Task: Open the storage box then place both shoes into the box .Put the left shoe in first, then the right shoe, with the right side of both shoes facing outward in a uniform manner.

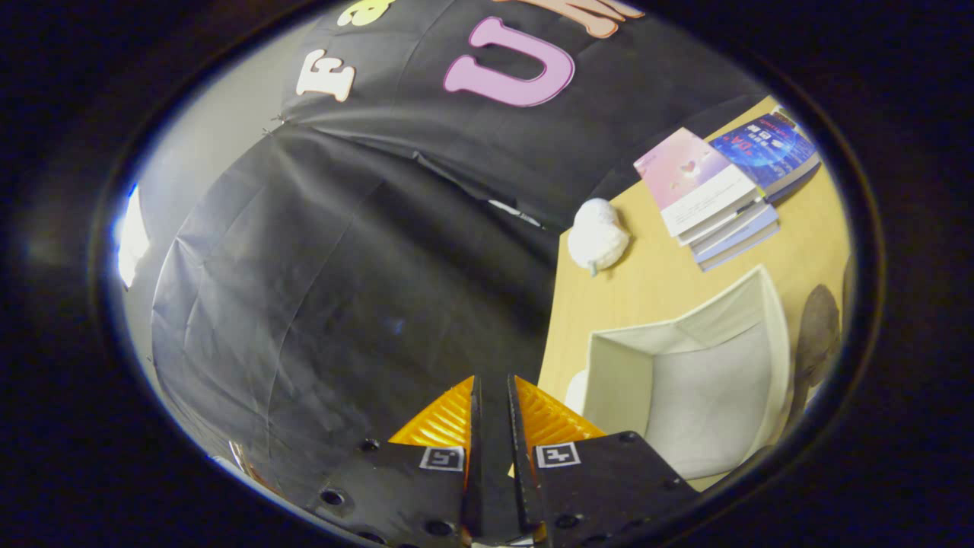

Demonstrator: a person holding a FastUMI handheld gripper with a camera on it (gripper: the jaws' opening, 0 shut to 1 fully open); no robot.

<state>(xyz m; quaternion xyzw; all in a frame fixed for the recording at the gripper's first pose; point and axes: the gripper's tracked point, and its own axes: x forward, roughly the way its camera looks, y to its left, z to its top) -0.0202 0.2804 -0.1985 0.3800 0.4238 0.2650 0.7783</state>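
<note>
The view is tilted, with the table edge running upright. A white fabric storage box (620, 380) stands on the wooden table (654, 281) to the right of my fingers, its mouth open and its pale inside bare. Past the box's far rim lies a dark brownish shape (818, 335), perhaps a shoe, cut off and too dim to tell. My gripper (493, 378) hovers off the table's edge in front of the black cloth wall, its fingers almost together with nothing between them.
A white rounded soft object (597, 236) lies near the table edge beyond the box. Behind it is a stack of books (711, 202) with a blue book (768, 148) beside it. The black cloth wall hangs left of the table.
</note>
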